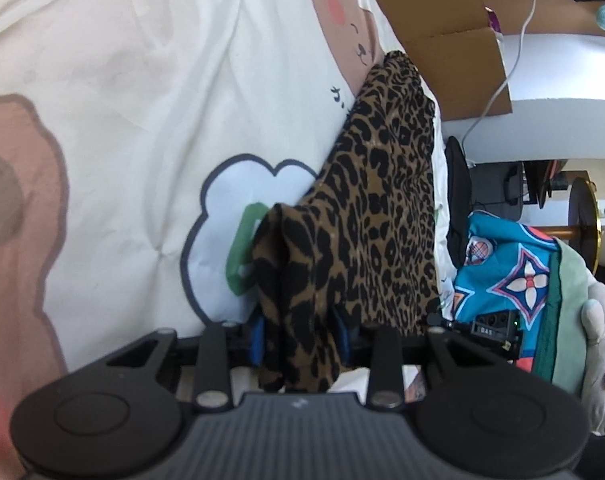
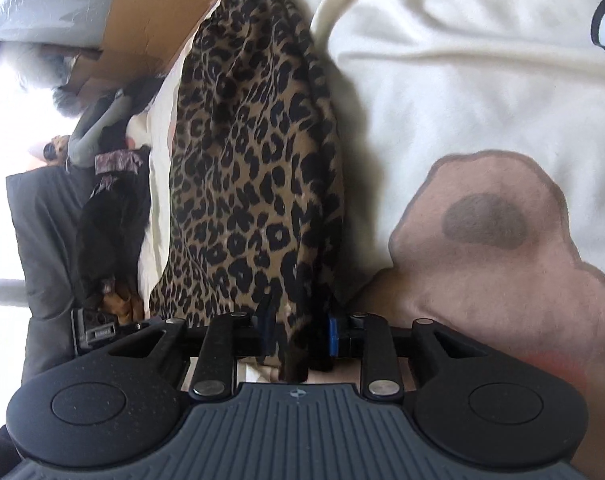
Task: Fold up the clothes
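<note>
While both grippers pointed forward over the bed, each was clamped on a bunched end of the same leopard-print garment (image 1: 382, 208). The left gripper (image 1: 300, 330) held a gathered fold of the cloth between its blue pads (image 1: 258, 340), and a tail of fabric hung back past the fingers toward the camera body. From that grip the garment ran away in a long narrow strip, lying along the edge of the white bear-print bedcover (image 1: 142, 100), beside a cardboard box (image 1: 442, 32). Off to the left gripper's right sat a blue patterned cloth (image 1: 502, 272) and a pale green plush toy (image 1: 574, 320); the other gripper's tip showed just in front of them.

The right gripper (image 2: 300, 332) likewise pinched a dark, twisted end of the garment, its fingers closed tight against the fold. Ahead of it the cloth widened and stretched across the bedcover toward the box, with a heap of dark clothes (image 2: 110, 208) lying just left of it. Neither person's hand showed in either view.
</note>
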The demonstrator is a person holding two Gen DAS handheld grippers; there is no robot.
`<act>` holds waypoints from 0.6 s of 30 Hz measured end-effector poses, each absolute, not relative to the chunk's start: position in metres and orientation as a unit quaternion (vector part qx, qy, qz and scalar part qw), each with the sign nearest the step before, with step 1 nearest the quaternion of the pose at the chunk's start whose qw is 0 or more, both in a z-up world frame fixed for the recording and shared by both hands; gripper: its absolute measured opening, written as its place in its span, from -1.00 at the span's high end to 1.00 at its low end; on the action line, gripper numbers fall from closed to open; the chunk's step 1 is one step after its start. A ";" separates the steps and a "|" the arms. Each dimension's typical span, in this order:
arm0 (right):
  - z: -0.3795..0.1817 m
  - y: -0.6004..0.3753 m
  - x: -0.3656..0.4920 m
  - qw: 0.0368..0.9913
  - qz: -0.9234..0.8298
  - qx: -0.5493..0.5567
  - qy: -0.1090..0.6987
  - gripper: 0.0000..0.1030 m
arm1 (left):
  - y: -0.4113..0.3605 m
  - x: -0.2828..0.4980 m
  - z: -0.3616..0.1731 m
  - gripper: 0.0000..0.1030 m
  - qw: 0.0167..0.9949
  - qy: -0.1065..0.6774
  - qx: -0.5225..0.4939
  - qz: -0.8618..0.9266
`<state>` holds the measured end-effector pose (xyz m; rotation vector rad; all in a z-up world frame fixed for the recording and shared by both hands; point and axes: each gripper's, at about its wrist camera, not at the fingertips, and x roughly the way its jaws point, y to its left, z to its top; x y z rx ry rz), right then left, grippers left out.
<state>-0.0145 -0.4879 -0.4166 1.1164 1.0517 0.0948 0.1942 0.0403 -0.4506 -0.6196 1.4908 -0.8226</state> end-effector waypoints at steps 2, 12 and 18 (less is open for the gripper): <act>-0.421 -0.489 -0.016 0.716 0.035 0.508 0.477 0.46 | 0.038 0.193 -0.451 0.29 0.620 0.646 -0.266 -0.356; -0.393 -0.492 -0.023 0.734 0.055 0.526 0.426 0.89 | 0.036 0.190 -0.434 0.85 0.626 0.643 -0.260 -0.357; -0.365 -0.490 -0.026 0.751 0.062 0.512 0.413 0.89 | 0.046 0.184 -0.393 0.86 0.641 0.616 -0.267 -0.371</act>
